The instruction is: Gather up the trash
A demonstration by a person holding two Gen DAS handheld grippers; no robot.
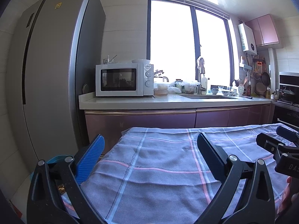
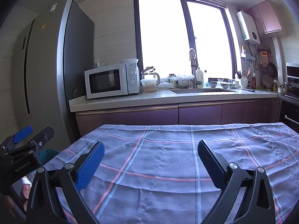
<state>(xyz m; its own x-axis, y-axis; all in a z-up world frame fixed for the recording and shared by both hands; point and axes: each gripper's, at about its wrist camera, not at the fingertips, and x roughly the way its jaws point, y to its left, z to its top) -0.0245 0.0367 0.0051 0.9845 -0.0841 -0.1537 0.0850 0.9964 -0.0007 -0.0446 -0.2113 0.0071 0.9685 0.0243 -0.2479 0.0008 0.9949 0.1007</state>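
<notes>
Nearest, you held the left gripper (image 1: 149,160) and right gripper (image 2: 149,166) above the checked cloth (image 2: 168,149), both with jaws spread wide and nothing between them. No trash showed on the cloth; you were, I judge, only searching. Off the cloth's left edge sat a teal bin (image 2: 47,154). Beyond the cloth, the counter (image 2: 149,98) carried the microwave (image 2: 110,81); turning the cameras seemed your next need.

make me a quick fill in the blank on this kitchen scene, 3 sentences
1. Both the left gripper and the right gripper hold ____.
2. The checked cloth covers a ____.
3. The microwave stands on the counter between the sink and the ____.

Missing words: nothing; table; fridge
</notes>
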